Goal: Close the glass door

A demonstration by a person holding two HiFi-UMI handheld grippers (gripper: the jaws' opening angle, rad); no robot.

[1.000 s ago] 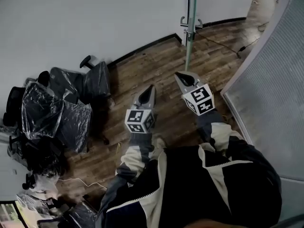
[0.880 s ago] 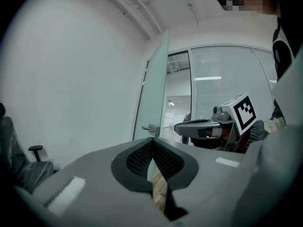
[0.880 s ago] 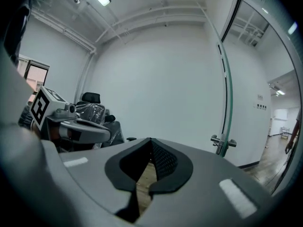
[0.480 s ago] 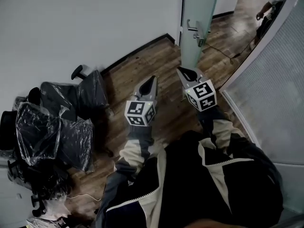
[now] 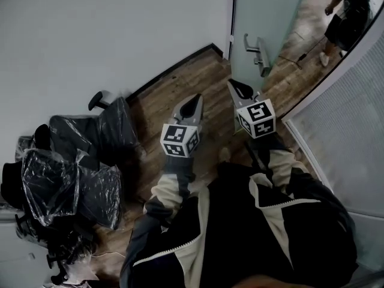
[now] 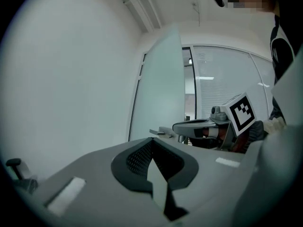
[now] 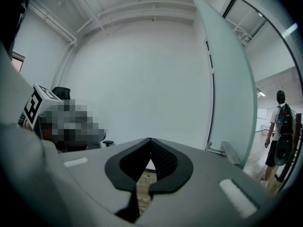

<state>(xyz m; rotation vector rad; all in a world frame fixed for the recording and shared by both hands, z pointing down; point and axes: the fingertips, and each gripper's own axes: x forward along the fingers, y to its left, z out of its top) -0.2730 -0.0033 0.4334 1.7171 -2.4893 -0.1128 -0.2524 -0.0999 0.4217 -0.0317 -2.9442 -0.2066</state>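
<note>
The frosted glass door (image 5: 264, 11) stands ajar ahead, and its metal lever handle (image 5: 258, 53) faces me. My right gripper (image 5: 231, 84) is shut and empty, just below and left of that handle; I see no contact. My left gripper (image 5: 196, 98) is beside it to the left, also shut and empty. In the left gripper view the door panel (image 6: 161, 89) and handle (image 6: 160, 132) lie ahead, with the right gripper (image 6: 189, 126) to the right. In the right gripper view the door (image 7: 227, 89) and handle (image 7: 228, 151) are at the right, beyond the closed tips (image 7: 150, 140).
A white wall (image 5: 108, 29) with a black baseboard runs along the left. Plastic-wrapped office chairs (image 5: 78, 155) crowd the left floor. A frosted glass partition (image 5: 348, 131) stands at the right. A person (image 5: 345, 17) with a backpack walks in the corridor beyond the door.
Both grippers and I have moved forward toward the door. The door's face and handle show larger and closer, and a person has come into view in the corridor.
</note>
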